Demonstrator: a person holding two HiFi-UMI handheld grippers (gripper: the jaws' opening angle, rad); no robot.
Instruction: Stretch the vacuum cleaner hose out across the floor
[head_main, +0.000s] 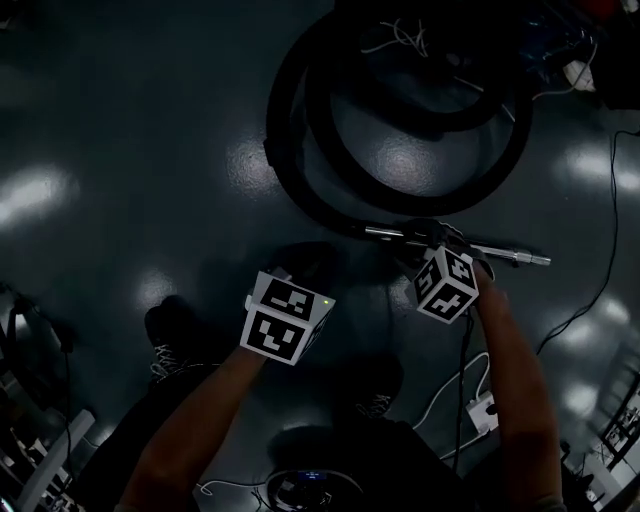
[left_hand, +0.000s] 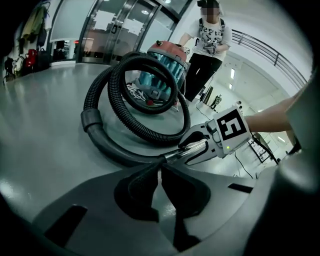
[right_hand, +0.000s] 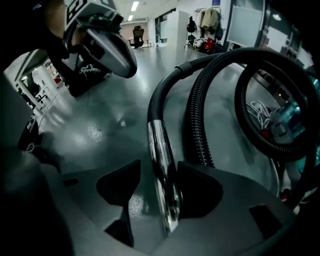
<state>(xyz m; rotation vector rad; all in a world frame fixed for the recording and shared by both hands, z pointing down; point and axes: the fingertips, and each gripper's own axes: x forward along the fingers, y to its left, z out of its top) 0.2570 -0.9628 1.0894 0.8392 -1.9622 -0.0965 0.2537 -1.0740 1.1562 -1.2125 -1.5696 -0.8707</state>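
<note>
The black ribbed vacuum hose (head_main: 300, 170) lies coiled in loops on the dark floor. It ends in a curved black handle and a shiny metal tube (head_main: 520, 257). My right gripper (head_main: 430, 238) hangs over that tube. In the right gripper view the jaws of the right gripper (right_hand: 159, 167) stand open, with the metal tube (right_hand: 161, 145) running between the pads, close to the right one. My left gripper (left_hand: 160, 167) is shut and empty, pointing at the handle end of the hose (left_hand: 107, 90). It hovers left of the right gripper (left_hand: 197, 145).
The red and teal vacuum cleaner body (left_hand: 165, 70) stands behind the coil, with a person (left_hand: 207, 45) beyond it. A white cable and power strip (head_main: 485, 410) lie near my feet, and a black cable (head_main: 600, 280) runs along the right.
</note>
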